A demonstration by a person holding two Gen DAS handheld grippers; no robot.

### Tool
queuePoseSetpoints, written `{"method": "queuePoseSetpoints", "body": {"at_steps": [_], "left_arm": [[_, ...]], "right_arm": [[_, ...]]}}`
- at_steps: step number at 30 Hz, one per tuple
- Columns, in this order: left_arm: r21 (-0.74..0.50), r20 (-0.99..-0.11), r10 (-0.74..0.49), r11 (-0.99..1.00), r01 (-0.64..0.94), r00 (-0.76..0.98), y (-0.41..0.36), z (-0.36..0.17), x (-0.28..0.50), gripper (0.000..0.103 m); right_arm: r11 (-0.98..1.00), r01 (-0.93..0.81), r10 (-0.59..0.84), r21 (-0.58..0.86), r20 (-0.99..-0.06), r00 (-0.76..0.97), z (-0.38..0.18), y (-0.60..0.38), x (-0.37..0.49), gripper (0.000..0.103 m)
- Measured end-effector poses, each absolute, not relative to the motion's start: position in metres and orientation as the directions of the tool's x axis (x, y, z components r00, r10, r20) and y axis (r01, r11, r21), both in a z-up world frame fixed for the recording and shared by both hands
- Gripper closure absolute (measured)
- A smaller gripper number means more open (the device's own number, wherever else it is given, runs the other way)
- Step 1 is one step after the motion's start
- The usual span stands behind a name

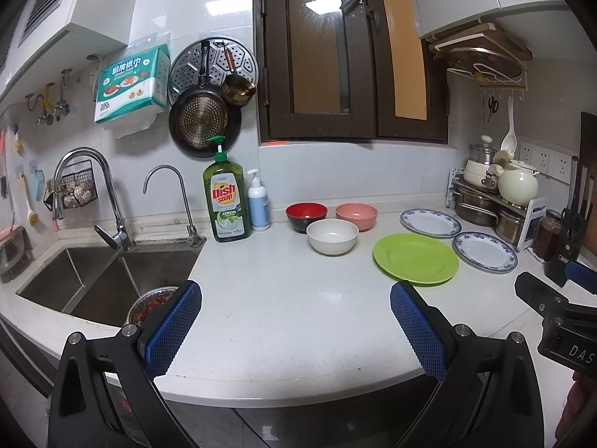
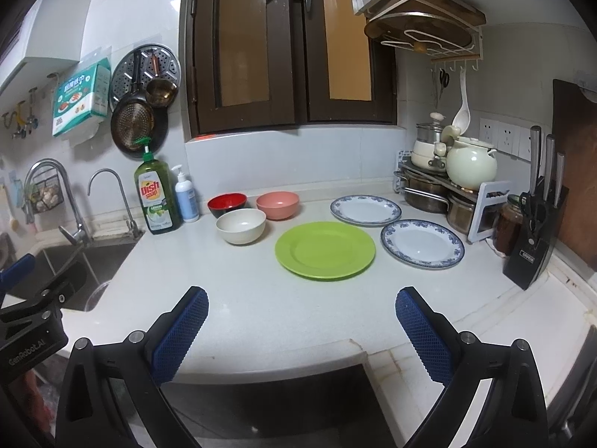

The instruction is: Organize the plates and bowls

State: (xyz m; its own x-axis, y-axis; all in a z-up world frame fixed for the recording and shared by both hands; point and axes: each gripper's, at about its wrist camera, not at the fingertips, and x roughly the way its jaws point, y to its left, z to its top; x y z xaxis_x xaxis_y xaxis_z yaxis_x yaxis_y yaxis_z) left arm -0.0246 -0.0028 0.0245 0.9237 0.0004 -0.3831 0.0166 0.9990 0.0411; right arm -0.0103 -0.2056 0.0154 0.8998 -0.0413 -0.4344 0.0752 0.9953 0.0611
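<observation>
Both tongs hang at the near edge of the white counter [image 2: 261, 298], released, their blue ribbed pads spread wide and grasping nothing. The left gripper [image 1: 294, 321] hovers by the sink [image 1: 93, 276]; the right gripper [image 2: 302, 328] sits further toward the knife block [image 2: 533, 239].

Take the green plate [image 2: 324, 250] as the landmark. It lies flat ahead of the right gripper, almost dead centre between its pads, and off to the right of the left one, so the right hand looks nearer. Being round, it has no long axis; any rim edge would serve. It looks smooth and matte, like plastic.

Behind and right of the green plate lie two glossy blue-rimmed plates [image 2: 365, 209] [image 2: 421, 244], apart from each other. Behind and left of it stand three bowls in a tight cluster: a cream bowl [image 2: 240, 226] nearest, a red bowl [image 2: 227, 203] with a dark outside, and a pink bowl [image 2: 278, 204]. Nothing is stacked yet.
</observation>
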Motion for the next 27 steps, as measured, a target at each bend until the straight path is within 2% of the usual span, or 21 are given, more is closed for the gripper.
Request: {"method": "queuePoseSetpoints", "body": {"at_steps": [27], "left_arm": [[0.044,-0.352,0.006,0.999,0.01,0.936,-0.0007,0.0319,-0.0311,0.0]], "right_arm": [[0.997,0.06,-0.033,0.051,-0.418,0.908,0.0231,-0.2049,-0.0184,0.001]]}}
